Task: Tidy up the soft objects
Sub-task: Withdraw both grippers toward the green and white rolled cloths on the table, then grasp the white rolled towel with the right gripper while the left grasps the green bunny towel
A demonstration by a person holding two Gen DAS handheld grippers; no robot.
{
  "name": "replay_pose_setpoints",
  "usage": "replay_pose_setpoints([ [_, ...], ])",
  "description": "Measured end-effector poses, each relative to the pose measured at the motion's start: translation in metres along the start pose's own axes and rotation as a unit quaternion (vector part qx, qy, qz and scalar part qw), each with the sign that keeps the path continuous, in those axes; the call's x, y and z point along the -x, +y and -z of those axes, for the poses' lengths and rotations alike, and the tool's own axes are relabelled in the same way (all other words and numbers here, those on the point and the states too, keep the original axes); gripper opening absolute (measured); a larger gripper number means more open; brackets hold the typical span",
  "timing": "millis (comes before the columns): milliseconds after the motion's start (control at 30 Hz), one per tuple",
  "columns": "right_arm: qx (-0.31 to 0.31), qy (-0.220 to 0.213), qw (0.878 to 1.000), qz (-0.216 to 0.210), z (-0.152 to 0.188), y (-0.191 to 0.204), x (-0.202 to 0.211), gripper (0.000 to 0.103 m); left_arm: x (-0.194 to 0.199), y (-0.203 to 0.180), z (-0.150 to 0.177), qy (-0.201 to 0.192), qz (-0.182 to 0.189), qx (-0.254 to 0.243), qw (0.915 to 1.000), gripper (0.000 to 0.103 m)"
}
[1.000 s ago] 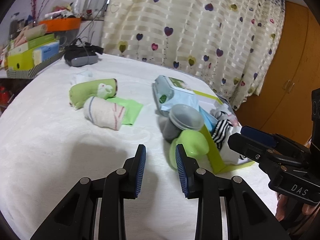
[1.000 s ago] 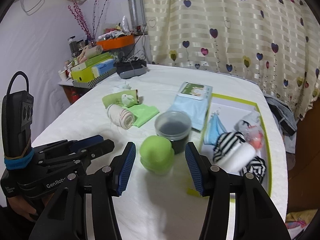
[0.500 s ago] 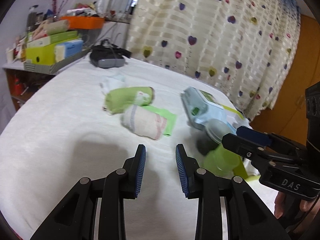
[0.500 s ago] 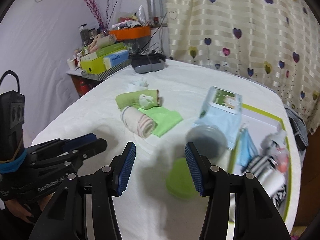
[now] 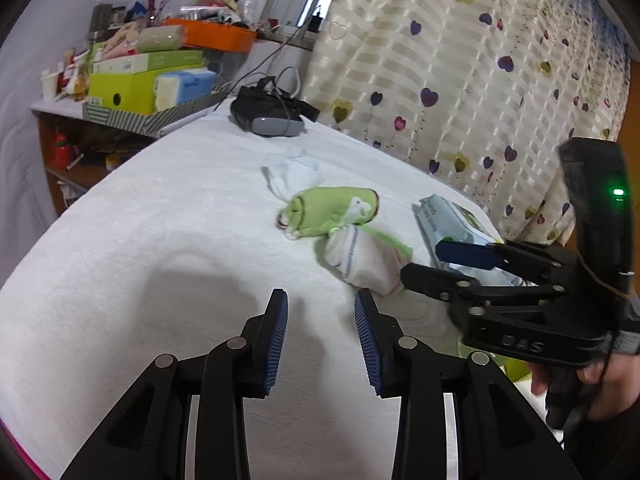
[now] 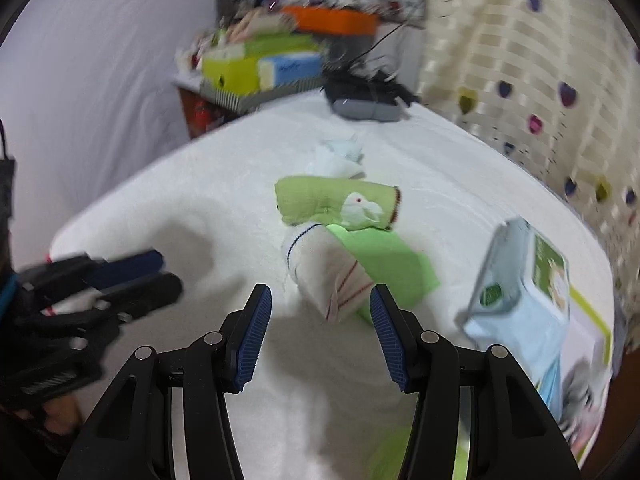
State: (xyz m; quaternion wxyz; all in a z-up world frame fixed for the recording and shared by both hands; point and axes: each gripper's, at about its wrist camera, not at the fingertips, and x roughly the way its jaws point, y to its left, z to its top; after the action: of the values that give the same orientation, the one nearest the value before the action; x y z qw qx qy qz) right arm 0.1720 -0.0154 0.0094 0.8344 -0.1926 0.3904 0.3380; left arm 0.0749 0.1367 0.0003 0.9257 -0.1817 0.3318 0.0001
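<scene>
Left wrist view, from left to right: a cluttered shelf with a yellow-green box [image 5: 120, 86] stands past the edge of the white-covered table [image 5: 120, 248]; a black and grey headset [image 5: 270, 114] lies at the far side of the table; nearer lie a crumpled white cloth [image 5: 292, 172], then a green rolled towel [image 5: 332, 210] touching a white rolled towel [image 5: 360, 258] just in front of it, and a pale blue wipes pack [image 5: 452, 228] at the right. The left gripper [image 5: 321, 334] hangs over bare cloth with its jaws moderately apart and nothing between them. The right gripper [image 5: 428, 264] comes in from the right, its tips close to the white roll and set a little apart, empty. Right wrist view, somewhat blurred, in the same order: the left gripper [image 6: 156, 276] at the left edge, the green roll [image 6: 336, 202] beside the white roll [image 6: 324, 276], which lies partly on a flat green cloth [image 6: 384, 264], and the wipes pack [image 6: 520, 292] leaning over a green-rimmed tray [image 6: 592, 316]. The right gripper [image 6: 321, 334] is spread wide and empty, the white roll just beyond its tips.
</scene>
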Motion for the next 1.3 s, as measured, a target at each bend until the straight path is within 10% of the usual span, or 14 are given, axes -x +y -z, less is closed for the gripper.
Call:
replay_pose_setpoints([
  [633,0.100,0.101,0.990,0.005,-0.024,0.002,-0.068,0.051,-0.009,0.006,-0.025,0.019,-0.003,-0.049,0.9986,0.041],
  [1300,-0.063,-0.024,0.997,-0.035,0.002,-0.037,0.029,0.048,-0.067,-0.028,-0.072,0.028,-0.012,-0.183,0.9827,0.043],
])
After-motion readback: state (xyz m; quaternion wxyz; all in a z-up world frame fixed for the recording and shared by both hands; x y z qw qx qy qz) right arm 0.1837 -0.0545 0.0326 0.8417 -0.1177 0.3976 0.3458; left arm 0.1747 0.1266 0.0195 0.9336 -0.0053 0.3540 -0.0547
